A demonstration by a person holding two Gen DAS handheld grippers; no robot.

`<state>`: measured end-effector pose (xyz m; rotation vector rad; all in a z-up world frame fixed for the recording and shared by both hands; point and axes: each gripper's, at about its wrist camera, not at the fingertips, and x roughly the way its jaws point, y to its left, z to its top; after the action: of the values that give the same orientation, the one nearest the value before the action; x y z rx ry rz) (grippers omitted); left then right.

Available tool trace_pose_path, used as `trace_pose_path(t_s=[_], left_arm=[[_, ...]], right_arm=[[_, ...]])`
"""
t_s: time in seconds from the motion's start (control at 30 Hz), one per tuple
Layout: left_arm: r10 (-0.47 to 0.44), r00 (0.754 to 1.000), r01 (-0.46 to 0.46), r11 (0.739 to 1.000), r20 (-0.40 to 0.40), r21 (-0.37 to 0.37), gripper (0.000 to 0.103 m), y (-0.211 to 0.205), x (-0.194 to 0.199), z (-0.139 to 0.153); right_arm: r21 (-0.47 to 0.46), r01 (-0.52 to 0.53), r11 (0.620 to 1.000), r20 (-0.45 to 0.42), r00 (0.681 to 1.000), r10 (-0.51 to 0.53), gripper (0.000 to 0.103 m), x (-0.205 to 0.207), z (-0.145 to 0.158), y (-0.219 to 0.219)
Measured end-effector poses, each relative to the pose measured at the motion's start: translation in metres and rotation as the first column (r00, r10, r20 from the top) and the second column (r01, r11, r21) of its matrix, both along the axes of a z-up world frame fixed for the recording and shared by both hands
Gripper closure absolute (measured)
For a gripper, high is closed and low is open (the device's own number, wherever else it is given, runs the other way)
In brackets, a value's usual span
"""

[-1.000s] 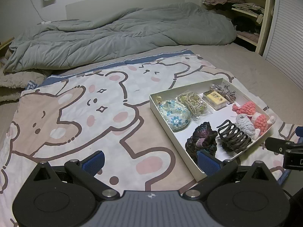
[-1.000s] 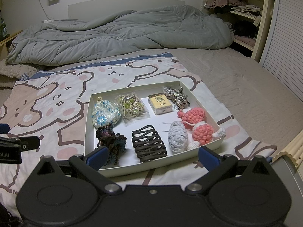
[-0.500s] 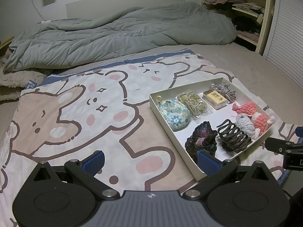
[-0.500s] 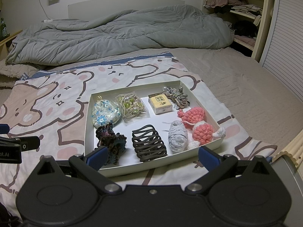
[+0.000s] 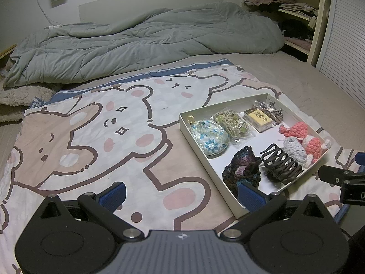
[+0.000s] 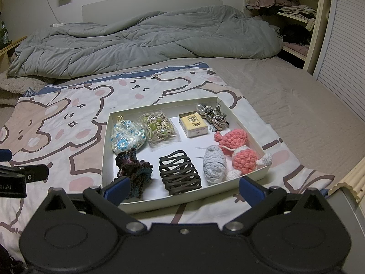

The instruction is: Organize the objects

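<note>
A white shallow box (image 6: 107, 141) (image 5: 189, 132) lies on the bear-print blanket. Inside are a floral pouch (image 6: 126, 138) (image 5: 209, 135), a bag of beaded cords (image 6: 158, 129), a small yellow box (image 6: 194, 125) (image 5: 259, 118), a metallic knot charm (image 6: 214, 116), pink crochet toys (image 6: 238, 147) (image 5: 303, 137), a grey yarn piece (image 6: 213, 164), a dark claw hair clip (image 6: 179, 172) (image 5: 281, 164) and a dark crochet scrunchie (image 6: 133, 171) (image 5: 243, 169). My right gripper (image 6: 183, 190) is open before the box's near edge. My left gripper (image 5: 181, 195) is open, left of the box.
The bear-print blanket (image 5: 91, 137) covers the near part of the bed. A rumpled grey duvet (image 6: 141, 41) lies across the far side. Shelves with clothes (image 6: 287, 16) stand at the back right, beside a slatted door (image 6: 342, 57).
</note>
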<state>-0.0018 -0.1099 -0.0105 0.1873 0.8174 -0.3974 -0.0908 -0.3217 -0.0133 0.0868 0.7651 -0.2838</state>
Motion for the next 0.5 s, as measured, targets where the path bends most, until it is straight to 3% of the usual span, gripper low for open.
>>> trace_pose_path(t_s=[0.5], left_arm=[[-0.003, 1.000, 0.003, 1.000, 0.002, -0.001, 0.000, -0.0015, -0.0002, 0.0004]], right_arm=[[0.000, -0.001, 1.000, -0.001, 1.000, 0.001, 0.000, 0.0003, 0.0002, -0.0003]])
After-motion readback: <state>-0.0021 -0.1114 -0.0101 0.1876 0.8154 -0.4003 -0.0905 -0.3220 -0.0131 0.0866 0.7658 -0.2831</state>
